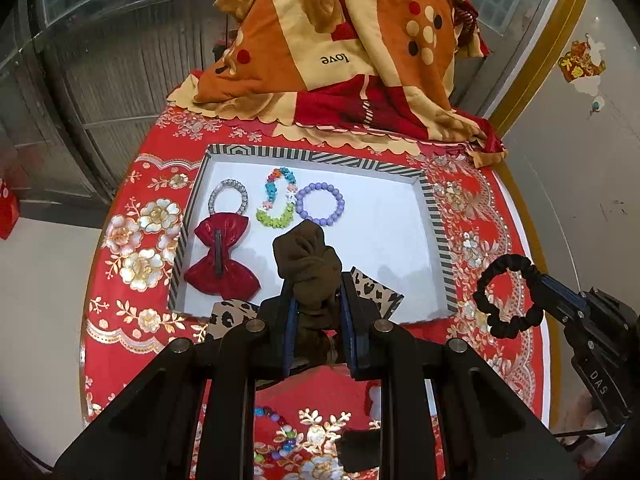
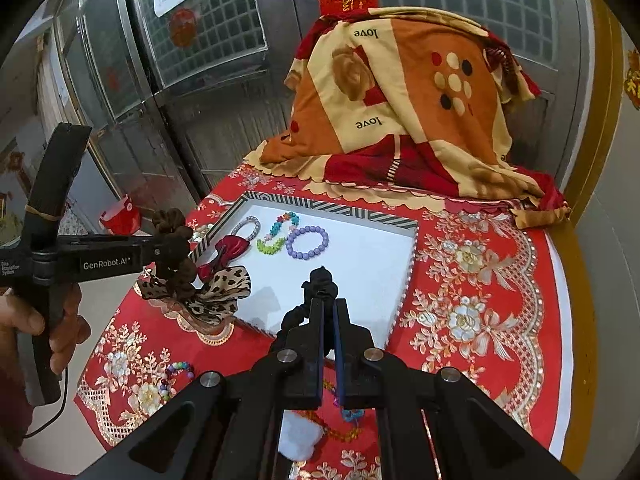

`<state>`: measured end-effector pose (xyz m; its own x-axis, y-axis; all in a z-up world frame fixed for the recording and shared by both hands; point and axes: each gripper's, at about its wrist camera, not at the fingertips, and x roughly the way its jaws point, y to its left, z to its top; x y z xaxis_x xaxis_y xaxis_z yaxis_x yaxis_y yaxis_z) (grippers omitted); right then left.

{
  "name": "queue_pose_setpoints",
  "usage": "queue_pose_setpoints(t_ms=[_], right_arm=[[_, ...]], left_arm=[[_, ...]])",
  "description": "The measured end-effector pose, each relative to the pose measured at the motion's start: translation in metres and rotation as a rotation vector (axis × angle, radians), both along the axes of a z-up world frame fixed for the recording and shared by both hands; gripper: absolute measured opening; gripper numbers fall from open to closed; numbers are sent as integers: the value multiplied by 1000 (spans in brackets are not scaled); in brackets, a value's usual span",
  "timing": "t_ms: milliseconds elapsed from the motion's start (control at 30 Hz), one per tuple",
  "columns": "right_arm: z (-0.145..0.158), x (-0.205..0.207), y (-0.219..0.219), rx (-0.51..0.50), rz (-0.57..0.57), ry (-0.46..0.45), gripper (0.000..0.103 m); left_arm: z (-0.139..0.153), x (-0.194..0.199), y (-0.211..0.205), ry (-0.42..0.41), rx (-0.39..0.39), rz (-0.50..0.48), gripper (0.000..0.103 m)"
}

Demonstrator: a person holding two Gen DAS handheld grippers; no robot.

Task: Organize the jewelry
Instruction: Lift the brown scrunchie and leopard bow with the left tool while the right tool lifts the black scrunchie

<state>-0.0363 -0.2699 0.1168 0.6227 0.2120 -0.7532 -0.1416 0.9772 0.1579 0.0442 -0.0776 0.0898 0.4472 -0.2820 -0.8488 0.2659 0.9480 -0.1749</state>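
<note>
Counter (image 1: 500,216): round, red floral cloth.
Tray (image 1: 320,158): striped-rimmed white box on it; red bow, three bead bracelets inside.
Left tool (image 1: 318,300): clamped on brown fabric scrunchie (image 1: 306,252), above tray's near edge.
Right tool (image 2: 327,308): closed on black fabric scrunchie (image 1: 506,294), raised.

Patterned "love" blanket (image 1: 344,40) heaped on red floral tablecloth (image 1: 132,232); metal doors (image 2: 192,60) behind.

A matt brown cloth scrunchie (image 1: 307,258) and a matt black cloth scrunchie (image 1: 506,296). Glossy purple bead bracelet (image 1: 320,204). Shiny red fabric bow (image 1: 222,258). White matt tray (image 1: 384,236) with striped paper-like rim. Embroidered red tablecloth (image 1: 480,216), metallic-thread flowers.
</note>
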Motion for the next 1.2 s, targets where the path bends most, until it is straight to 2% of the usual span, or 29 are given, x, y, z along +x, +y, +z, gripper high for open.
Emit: queue_pose_setpoints(t_ms=[267, 700, 1067, 1200], right_arm=[[-16, 32, 2, 7, 22, 26, 4], [-42, 94, 9, 18, 65, 68, 4], [-96, 149, 6, 81, 42, 177, 4], [-119, 172, 1, 74, 17, 224, 4]], left_arm=[[-11, 22, -6, 13, 20, 12, 18], [-38, 64, -9, 84, 15, 58, 18], [-73, 92, -14, 143, 46, 96, 18], [-87, 103, -12, 168, 58, 127, 18]])
